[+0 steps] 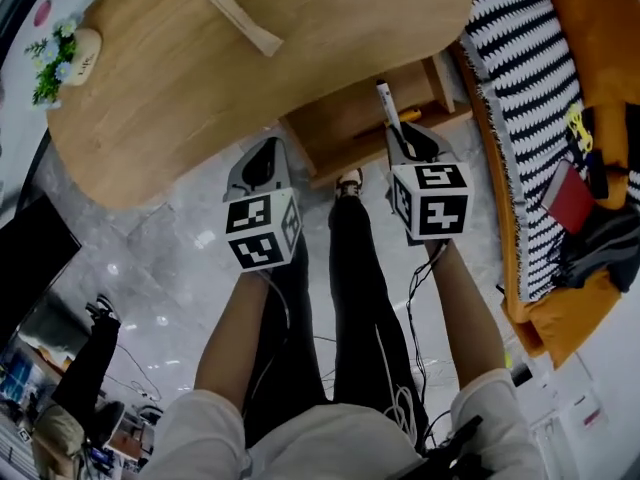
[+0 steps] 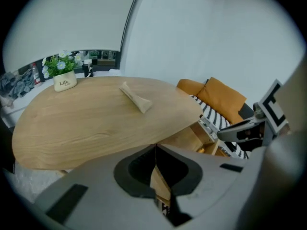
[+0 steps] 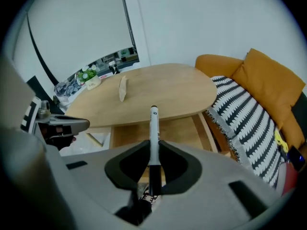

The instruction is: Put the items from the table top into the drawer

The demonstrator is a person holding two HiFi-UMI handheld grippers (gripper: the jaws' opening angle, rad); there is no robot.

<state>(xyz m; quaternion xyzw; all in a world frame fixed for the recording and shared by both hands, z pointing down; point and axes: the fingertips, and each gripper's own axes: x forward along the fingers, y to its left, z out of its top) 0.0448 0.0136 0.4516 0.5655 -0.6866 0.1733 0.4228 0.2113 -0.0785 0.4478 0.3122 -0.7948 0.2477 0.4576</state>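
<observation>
A white marker (image 3: 153, 128) with a black end is clamped upright in my right gripper (image 3: 154, 152), which is shut on it. In the head view the marker (image 1: 386, 104) pokes out of the right gripper (image 1: 408, 144) over the open wooden drawer (image 1: 345, 126) under the oval table (image 1: 150, 118). My left gripper (image 2: 155, 151) is shut with nothing in it, and hangs off the table's near edge beside the drawer (image 2: 192, 137). A beige folded item (image 1: 243, 15) lies on the table top. A small orange thing (image 1: 411, 116) lies in the drawer.
A small pot of flowers (image 1: 65, 56) stands at the table's far left end. An orange sofa (image 1: 590, 28) with a black-and-white striped blanket (image 1: 520, 98) runs along the right, close to the drawer. The person's legs (image 1: 350, 298) stand between the grippers.
</observation>
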